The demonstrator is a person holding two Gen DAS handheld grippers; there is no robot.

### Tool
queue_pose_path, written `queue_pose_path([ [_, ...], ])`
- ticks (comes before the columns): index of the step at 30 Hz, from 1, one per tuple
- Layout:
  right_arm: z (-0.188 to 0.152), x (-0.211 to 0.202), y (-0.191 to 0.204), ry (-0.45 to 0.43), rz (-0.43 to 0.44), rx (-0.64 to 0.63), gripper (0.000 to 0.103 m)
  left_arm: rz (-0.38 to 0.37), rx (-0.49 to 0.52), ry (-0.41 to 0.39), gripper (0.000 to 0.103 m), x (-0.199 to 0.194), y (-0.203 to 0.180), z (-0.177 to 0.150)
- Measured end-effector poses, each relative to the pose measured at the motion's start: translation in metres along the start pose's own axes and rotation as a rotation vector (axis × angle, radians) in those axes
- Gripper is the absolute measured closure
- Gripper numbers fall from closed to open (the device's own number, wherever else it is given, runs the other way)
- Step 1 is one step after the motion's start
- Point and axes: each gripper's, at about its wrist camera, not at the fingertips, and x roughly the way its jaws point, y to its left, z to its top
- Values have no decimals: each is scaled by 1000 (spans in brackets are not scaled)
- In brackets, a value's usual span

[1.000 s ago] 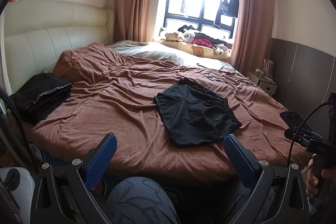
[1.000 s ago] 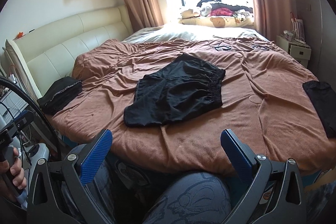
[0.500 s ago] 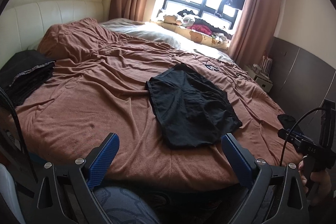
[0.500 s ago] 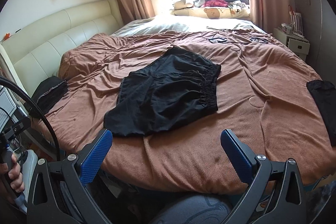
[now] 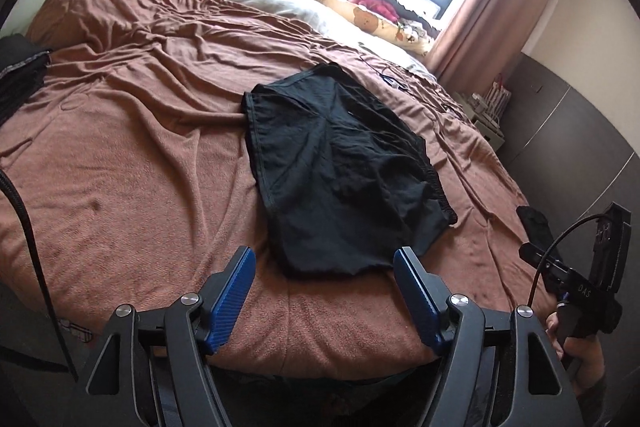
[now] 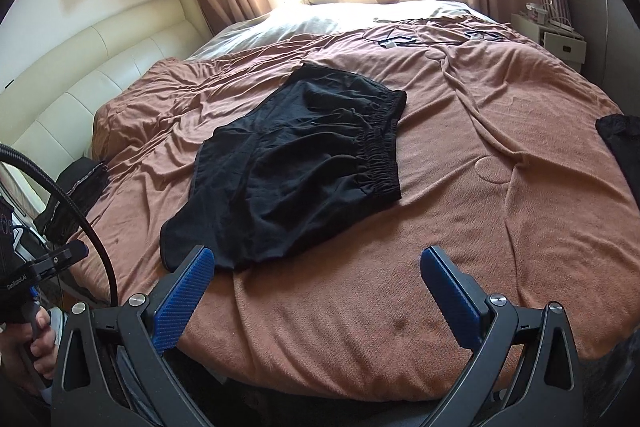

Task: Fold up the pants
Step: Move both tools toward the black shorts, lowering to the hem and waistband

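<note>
Black shorts [image 5: 336, 171] lie spread flat on the brown bedspread [image 5: 132, 163], with the elastic waistband to the right. They also show in the right wrist view [image 6: 296, 167]. My left gripper [image 5: 324, 263] is open and empty, hovering over the near bed edge just in front of the shorts' near hem. My right gripper [image 6: 316, 263] is open and empty, over the near bed edge, its left finger near the shorts' near leg corner.
A stack of dark folded clothes [image 5: 20, 75] lies at the bed's left edge by the cream headboard [image 6: 100, 67]. Another dark garment [image 6: 620, 143] lies at the right edge. Cables [image 6: 396, 41] lie at the far side. A nightstand [image 6: 560, 39] stands at the right.
Both grippers have moved forward and lower toward the bed, so the shorts now lie just past the fingertips. Both stay open.
</note>
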Motion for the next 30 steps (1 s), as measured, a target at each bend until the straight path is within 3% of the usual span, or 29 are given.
queue_pose_path([
  [17, 18, 62, -39, 64, 83, 124, 4, -116, -189, 221, 38, 89, 27, 4],
  [26, 25, 94, -49, 103, 122, 168, 4, -77, -266, 237, 38, 101, 48, 7],
  [30, 28, 109, -48, 118, 145, 184, 4, -112, -308, 252, 38, 111, 53, 9],
])
